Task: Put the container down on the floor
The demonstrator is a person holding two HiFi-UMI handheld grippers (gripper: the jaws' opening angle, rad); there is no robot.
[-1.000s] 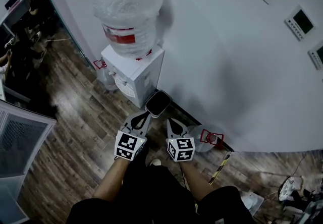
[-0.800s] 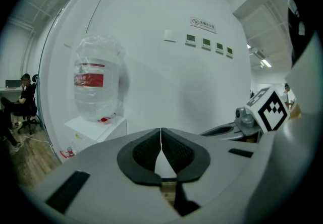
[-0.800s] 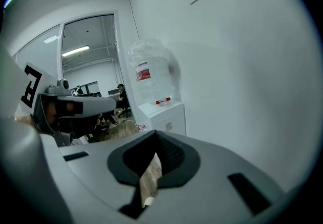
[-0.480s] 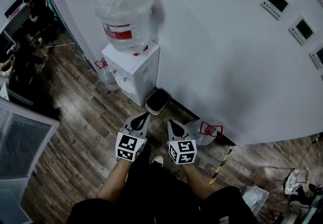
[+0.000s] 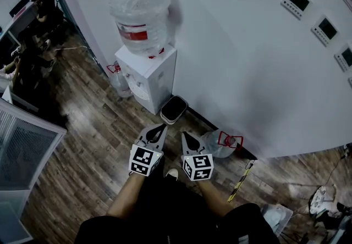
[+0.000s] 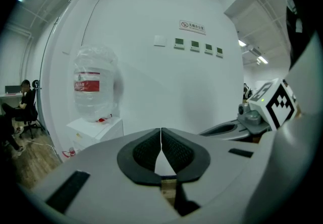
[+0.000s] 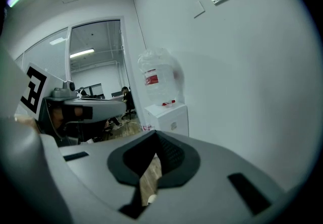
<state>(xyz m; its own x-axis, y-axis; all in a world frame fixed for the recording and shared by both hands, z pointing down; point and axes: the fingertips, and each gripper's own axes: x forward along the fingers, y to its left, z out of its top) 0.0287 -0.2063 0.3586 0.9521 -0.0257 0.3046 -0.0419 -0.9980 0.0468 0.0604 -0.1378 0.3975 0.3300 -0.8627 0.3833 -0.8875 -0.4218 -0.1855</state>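
Observation:
A clear water jug [image 5: 215, 144] with a red handle lies on the wood floor against the white wall, just right of my right gripper [image 5: 184, 134]. My left gripper [image 5: 160, 126] hovers beside it, close to a small dark bin [image 5: 173, 109]. Both grippers are shut with nothing between their jaws. The left gripper view shows its pads [image 6: 161, 132] meeting, with the water dispenser [image 6: 96, 129] and its big bottle [image 6: 92, 87] behind. In the right gripper view the jaws [image 7: 155, 142] are closed too, with the dispenser [image 7: 169, 117] ahead.
The white dispenser [image 5: 147, 75] carries a large bottle [image 5: 140, 9] and stands against the wall. Another jug [image 5: 120, 81] sits to its left. People sit at desks [image 5: 27, 39] at far left. A grey cabinet [image 5: 25, 152] stands at lower left. Clutter [image 5: 324, 204] lies at lower right.
The head view has shifted a little, showing more of the wall panels. Both grippers stay side by side, shut, in about the same place.

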